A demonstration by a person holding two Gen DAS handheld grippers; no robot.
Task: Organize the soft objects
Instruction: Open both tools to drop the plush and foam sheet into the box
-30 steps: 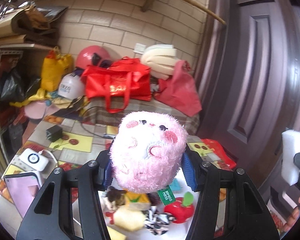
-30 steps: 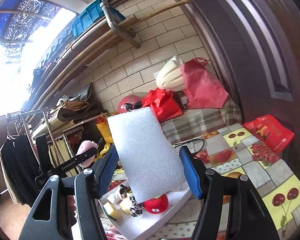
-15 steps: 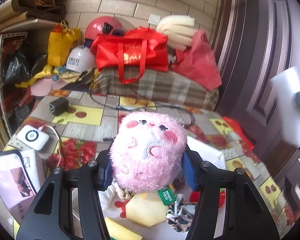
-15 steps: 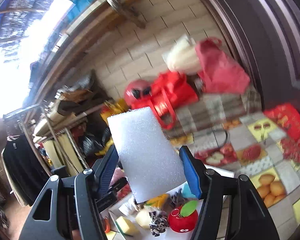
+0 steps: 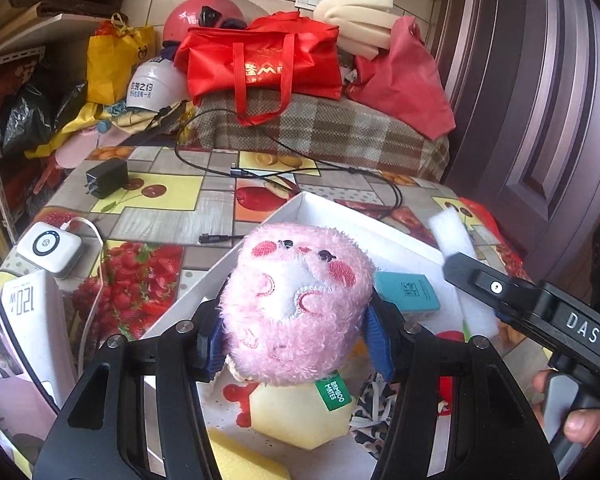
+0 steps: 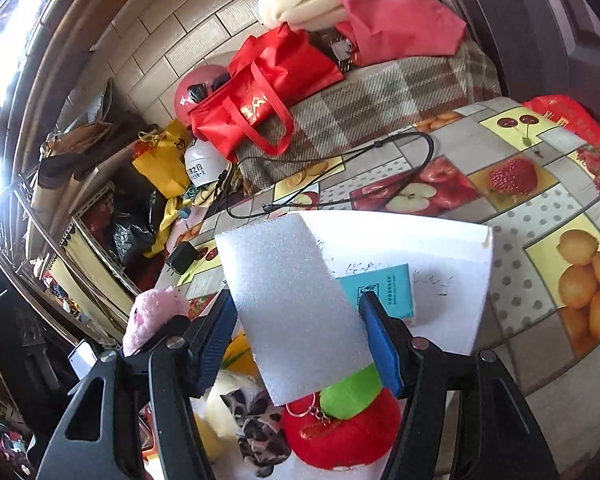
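My left gripper is shut on a pink plush toy with a green tag, held over a white tray. My right gripper is shut on a white foam block, also above the white tray. In the left wrist view the right gripper's black body comes in from the right with the foam block. In the tray lie a red plush apple, a pale yellow sponge, a leopard-print cloth and a teal box.
The tray rests on a fruit-print tablecloth. A black cable, a black charger and a white power bank lie on it. Red bags, helmets and a dark door stand behind.
Both grippers have come down toward the tray, each still holding its object. The right gripper with the foam block has swung in close beside the left one.
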